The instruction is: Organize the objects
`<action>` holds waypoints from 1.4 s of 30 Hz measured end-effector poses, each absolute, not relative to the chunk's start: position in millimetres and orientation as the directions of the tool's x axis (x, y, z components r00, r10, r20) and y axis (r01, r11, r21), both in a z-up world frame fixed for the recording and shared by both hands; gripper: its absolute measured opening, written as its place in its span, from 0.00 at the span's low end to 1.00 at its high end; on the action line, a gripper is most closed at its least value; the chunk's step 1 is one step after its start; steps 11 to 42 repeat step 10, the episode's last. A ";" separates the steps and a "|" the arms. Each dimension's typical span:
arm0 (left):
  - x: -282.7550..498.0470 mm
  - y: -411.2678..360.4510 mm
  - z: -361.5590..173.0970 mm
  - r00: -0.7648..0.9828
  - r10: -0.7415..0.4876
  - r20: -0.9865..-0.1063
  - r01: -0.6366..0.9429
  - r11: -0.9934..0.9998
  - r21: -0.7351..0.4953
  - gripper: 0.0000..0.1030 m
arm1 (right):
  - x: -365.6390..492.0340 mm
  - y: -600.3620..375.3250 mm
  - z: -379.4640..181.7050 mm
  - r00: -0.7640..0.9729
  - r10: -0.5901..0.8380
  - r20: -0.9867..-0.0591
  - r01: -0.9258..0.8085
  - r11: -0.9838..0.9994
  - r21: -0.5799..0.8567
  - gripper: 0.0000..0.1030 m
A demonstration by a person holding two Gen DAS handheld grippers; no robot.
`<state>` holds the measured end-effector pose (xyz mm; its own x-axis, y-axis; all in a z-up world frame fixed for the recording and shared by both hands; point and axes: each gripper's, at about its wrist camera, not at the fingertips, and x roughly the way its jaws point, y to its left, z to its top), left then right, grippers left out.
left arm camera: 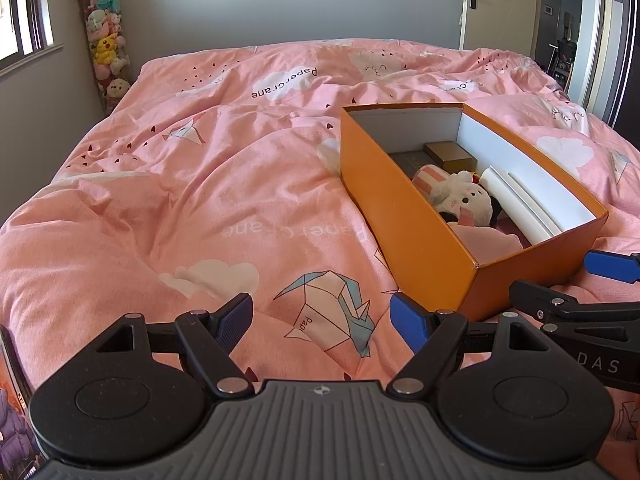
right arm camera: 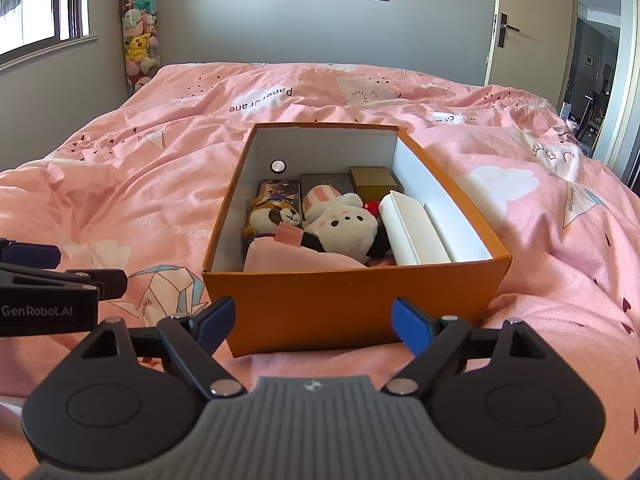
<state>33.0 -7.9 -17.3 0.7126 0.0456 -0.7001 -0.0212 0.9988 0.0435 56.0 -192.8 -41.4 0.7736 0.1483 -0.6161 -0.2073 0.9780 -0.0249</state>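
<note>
Orange box (right arm camera: pixel 352 304) lidless, white inside, packed with plush toys (right arm camera: pixel 344 224).

Each black claw (left arm camera: pixel 322 320) (right arm camera: pixel 313 320) carries blue ribbed pads, silver pivot screws.

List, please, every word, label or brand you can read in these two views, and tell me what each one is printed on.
"Papercrane": on the pink duvet, in its white cloud, seen upside down.
"Pap": on the duvet's origami crane, partly hidden by folds.
"GenRobot.AI": on the left gripper, seen from the right wrist view.
"DAS": on the right gripper, seen from the left wrist view; cut off.
Print on the items inside the orange box: too small to read.
</note>
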 end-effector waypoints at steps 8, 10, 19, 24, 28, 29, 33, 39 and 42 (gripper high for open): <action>31.6 -8.1 -17.8 0.713 0.044 -0.700 -0.020 0.999 0.043 0.89 | 55.3 -192.3 -42.7 0.770 0.147 -0.621 -0.210 0.977 -0.028 0.84; 30.9 -8.6 -18.2 0.711 0.047 -0.702 -0.021 0.999 0.046 0.89 | 55.4 -192.3 -42.6 0.770 0.147 -0.621 -0.209 0.978 -0.027 0.84; 30.9 -8.6 -18.2 0.711 0.047 -0.702 -0.021 0.999 0.046 0.89 | 55.4 -192.3 -42.6 0.770 0.147 -0.621 -0.209 0.978 -0.027 0.84; 30.9 -8.6 -18.2 0.711 0.047 -0.702 -0.021 0.999 0.046 0.89 | 55.4 -192.3 -42.6 0.770 0.147 -0.621 -0.209 0.978 -0.027 0.84; 30.9 -8.6 -18.2 0.711 0.047 -0.702 -0.021 0.999 0.046 0.89 | 55.4 -192.3 -42.6 0.770 0.147 -0.621 -0.209 0.978 -0.027 0.84; 30.9 -8.6 -18.2 0.711 0.047 -0.702 -0.021 0.999 0.046 0.89 | 55.4 -192.3 -42.6 0.770 0.147 -0.621 -0.209 0.978 -0.027 0.84; 30.9 -8.6 -18.2 0.711 0.047 -0.702 -0.021 0.999 0.046 0.89 | 55.4 -192.3 -42.6 0.770 0.147 -0.621 -0.209 0.978 -0.027 0.84; 30.9 -8.6 -18.2 0.711 0.047 -0.702 -0.021 0.999 0.046 0.89 | 55.4 -192.3 -42.6 0.770 0.147 -0.621 -0.209 0.978 -0.027 0.84; 30.9 -8.6 -18.2 0.711 0.047 -0.702 -0.021 0.999 0.046 0.89 | 55.4 -192.3 -42.6 0.770 0.147 -0.621 -0.209 0.978 -0.027 0.84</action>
